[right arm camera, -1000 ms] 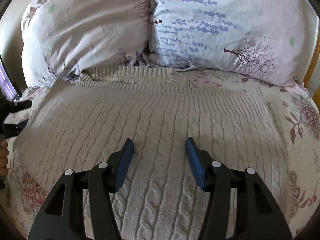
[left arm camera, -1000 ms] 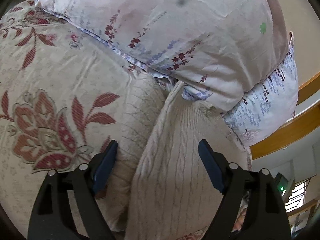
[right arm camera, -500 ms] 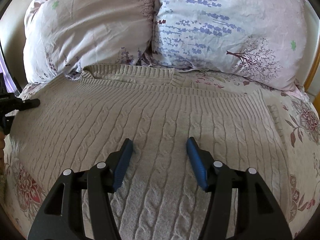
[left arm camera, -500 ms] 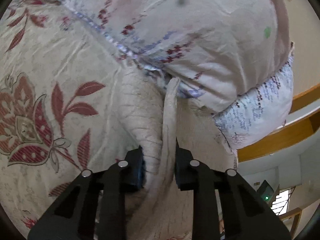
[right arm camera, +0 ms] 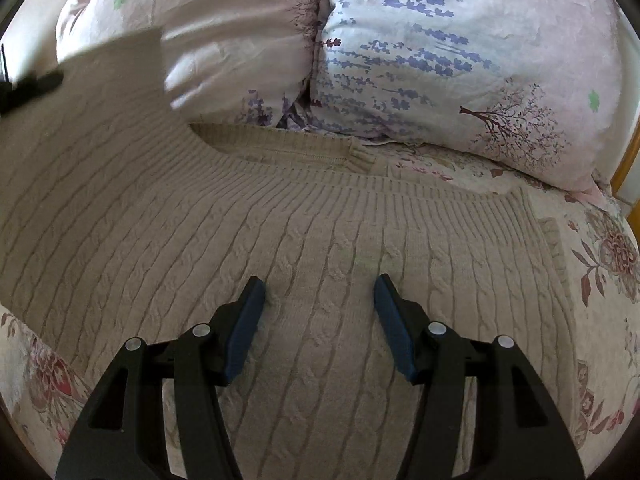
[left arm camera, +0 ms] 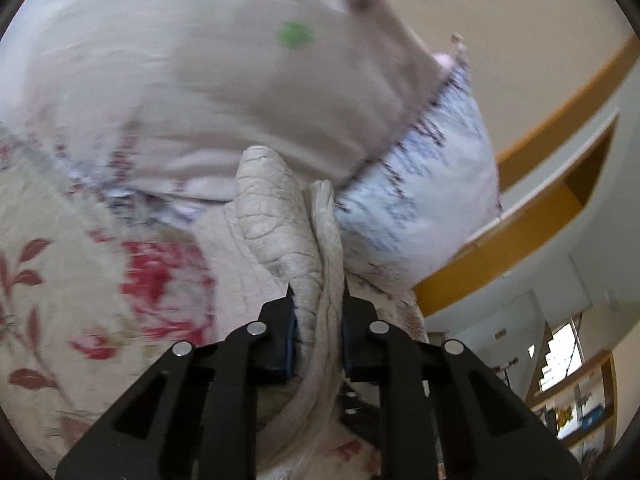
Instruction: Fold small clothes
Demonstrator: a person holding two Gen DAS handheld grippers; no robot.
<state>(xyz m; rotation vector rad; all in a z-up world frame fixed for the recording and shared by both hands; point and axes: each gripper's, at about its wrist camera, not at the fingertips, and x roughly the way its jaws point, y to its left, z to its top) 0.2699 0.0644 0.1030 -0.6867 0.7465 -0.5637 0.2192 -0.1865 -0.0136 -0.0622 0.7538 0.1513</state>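
A beige cable-knit sweater (right arm camera: 280,240) lies spread on the bed, neckline toward the pillows. My left gripper (left arm camera: 318,296) has a bunched fold of the sweater (left arm camera: 280,216) between its pads, and its jaws are closing on it. The fold is raised off the bed. In the right wrist view that gripper (right arm camera: 32,88) shows at the far left, holding the sweater's left side (right arm camera: 112,80) up in front of a pillow. My right gripper (right arm camera: 320,292) hovers open over the middle of the sweater with nothing pinched between its blue pads (right arm camera: 244,320).
Two floral pillows (right arm camera: 440,60) lean at the head of the bed behind the sweater. A flowered bedspread (right arm camera: 600,248) shows around it. A wooden headboard rail (left arm camera: 520,224) and shelves (left arm camera: 576,392) lie to the right in the left wrist view.
The left gripper has shut on the sweater's side edge and lifted it, so that side now hangs in front of the left pillow. The right gripper has stayed where it was.
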